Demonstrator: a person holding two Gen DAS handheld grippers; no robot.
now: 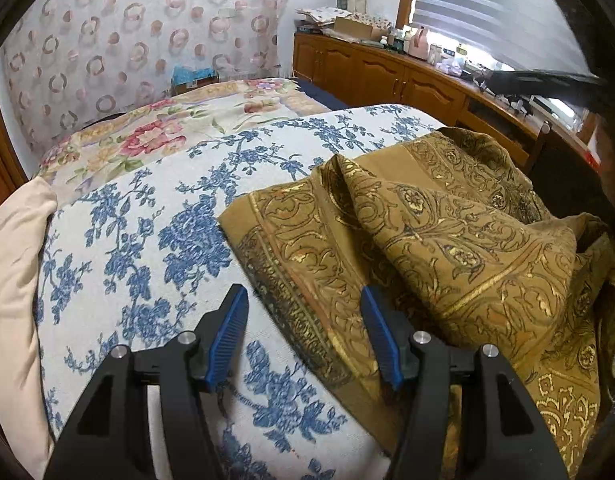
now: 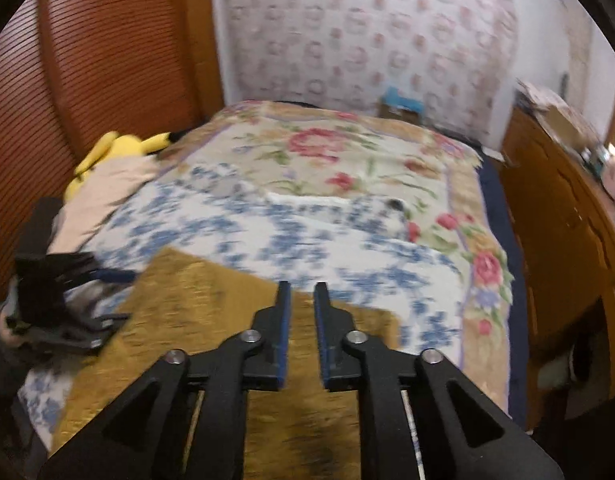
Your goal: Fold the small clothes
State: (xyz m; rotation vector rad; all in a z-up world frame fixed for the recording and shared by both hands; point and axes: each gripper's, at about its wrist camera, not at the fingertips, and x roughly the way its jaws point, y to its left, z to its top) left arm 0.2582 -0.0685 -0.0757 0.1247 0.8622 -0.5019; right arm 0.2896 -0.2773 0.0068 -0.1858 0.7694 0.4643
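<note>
The gold patterned cloth (image 1: 447, 232) lies rumpled, folding seemingly barely begun, on the blue-flowered bedspread (image 1: 147, 232); left gripper (image 1: 303, 300) jaws apart over its edge, right gripper (image 2: 303, 292) jaws slightly apart, empty.

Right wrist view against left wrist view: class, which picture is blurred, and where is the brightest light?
Right wrist view: smeared throughout, the blue floral bedcover and gold cloth lose their patterns; only the right gripper stays crisp. Left wrist view: sharp, cloth pattern clear; brightest at the window blind. Both bend at the edges.
</note>
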